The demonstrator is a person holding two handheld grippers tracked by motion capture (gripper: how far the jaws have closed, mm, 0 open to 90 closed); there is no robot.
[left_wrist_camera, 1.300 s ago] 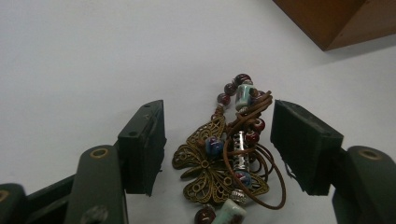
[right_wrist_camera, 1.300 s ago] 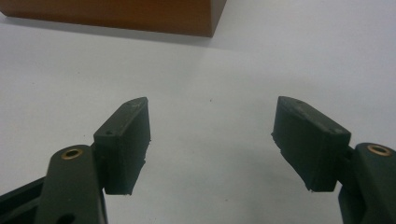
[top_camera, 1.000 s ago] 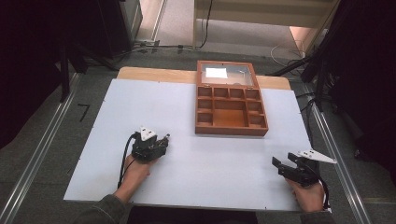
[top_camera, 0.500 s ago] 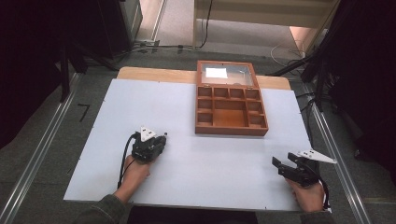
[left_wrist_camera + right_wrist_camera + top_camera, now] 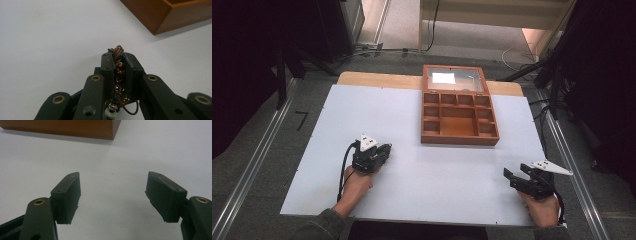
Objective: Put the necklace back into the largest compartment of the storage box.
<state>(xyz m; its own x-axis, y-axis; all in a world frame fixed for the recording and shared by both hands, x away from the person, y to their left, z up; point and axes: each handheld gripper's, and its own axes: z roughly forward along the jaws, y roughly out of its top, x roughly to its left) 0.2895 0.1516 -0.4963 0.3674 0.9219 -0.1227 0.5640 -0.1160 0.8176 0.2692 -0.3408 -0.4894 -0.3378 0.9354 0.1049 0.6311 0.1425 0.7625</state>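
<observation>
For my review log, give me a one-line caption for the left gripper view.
Left gripper shut on a beaded cord bracelet, near the wooden box.

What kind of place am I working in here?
Probably a lab recording bench, not a home: a bare white tabletop between metal floor rails, dark curtains around it, loose cables behind, and a brown wooden compartment box as the prop.

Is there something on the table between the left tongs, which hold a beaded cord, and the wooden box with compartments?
Nothing visible does. The left tongs are shut on the beaded cord, and bare white table lies between them and the wooden box. The box's lid is open. The right tongs stand far off, open.
</observation>
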